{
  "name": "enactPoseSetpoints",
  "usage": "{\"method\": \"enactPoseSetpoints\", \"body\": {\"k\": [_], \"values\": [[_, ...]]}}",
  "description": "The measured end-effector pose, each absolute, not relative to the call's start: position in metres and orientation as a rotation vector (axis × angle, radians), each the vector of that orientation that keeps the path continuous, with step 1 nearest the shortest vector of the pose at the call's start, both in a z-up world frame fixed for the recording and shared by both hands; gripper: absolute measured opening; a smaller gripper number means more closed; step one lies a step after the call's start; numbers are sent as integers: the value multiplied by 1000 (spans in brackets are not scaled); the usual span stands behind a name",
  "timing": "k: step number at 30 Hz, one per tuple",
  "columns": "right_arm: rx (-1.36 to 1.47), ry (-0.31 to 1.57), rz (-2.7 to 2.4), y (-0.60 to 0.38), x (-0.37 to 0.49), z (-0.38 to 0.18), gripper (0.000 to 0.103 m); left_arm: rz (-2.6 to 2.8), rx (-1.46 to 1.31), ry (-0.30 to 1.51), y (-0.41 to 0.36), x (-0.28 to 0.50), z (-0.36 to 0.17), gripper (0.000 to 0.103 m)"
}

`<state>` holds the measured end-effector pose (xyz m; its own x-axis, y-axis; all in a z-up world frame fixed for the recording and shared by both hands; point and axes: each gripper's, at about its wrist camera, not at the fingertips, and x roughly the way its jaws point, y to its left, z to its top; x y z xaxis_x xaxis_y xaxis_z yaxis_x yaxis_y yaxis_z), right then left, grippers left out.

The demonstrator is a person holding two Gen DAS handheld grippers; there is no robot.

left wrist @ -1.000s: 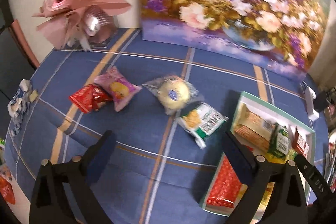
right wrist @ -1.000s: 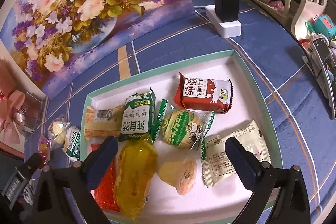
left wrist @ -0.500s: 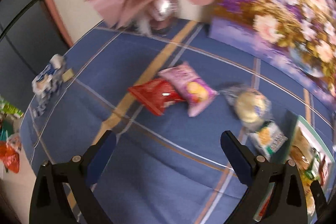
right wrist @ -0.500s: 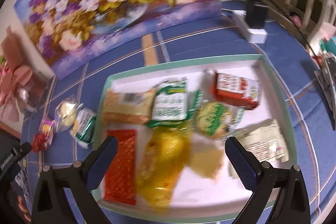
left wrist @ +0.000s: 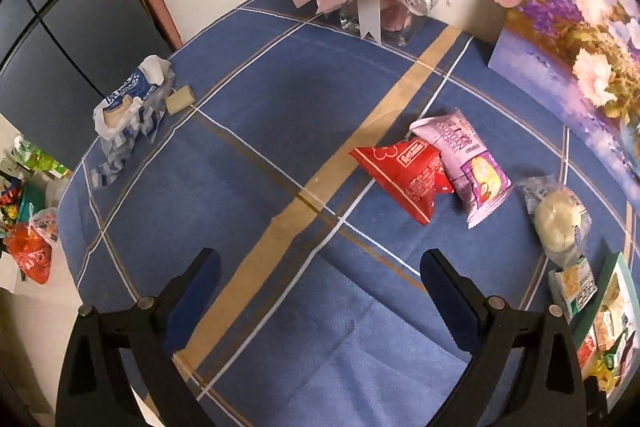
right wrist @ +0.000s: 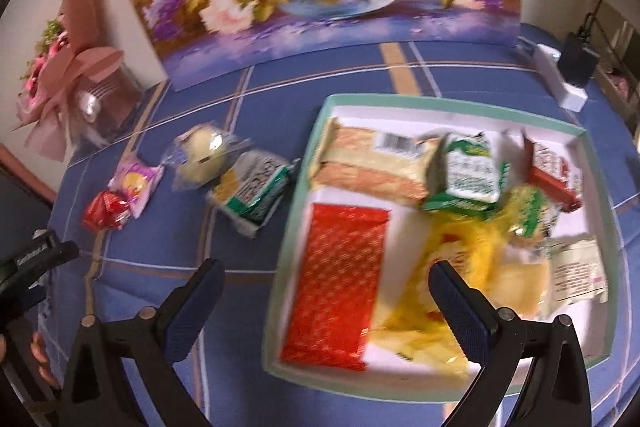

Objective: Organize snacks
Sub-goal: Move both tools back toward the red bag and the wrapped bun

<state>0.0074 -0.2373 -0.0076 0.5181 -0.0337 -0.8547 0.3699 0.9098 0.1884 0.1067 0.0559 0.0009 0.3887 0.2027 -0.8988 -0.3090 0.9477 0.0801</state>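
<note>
The left tool is wide open and holds nothing. It hangs above the blue checked cloth of the bench, and it points toward the snacks that lie outside the tray. The right tool is also wide open and empty. It hangs over the near left edge of the green-rimmed tray.

Most snacks are already in the tray: a red foil packet, a long biscuit pack, a green biscuit bag, some yellow bags and a few more, which are blurred. They lie loosely, partly one over another, so I judge that the tray is the collecting place.

Four snacks lie on the cloth, left of the tray, in a rough row. The red packet touches the pink packet and partly lies against it. Next comes a round bun in clear wrap, then a green-and-white packet just beside the tray wall.

I think the task is more than half done. The left tool faces the red and pink pair, probably because they are the farthest from the tray and on its own side.
</note>
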Motion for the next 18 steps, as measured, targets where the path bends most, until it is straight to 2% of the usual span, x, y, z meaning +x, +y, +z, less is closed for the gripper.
{"method": "enactPoseSetpoints", "body": {"k": [9, 18], "values": [[374, 990, -216, -227, 15, -1, 103, 196, -217, 1103, 68, 122, 7, 100], [365, 1000, -164, -214, 49, 9, 103, 126, -337, 1160, 84, 148, -15, 100]]}}
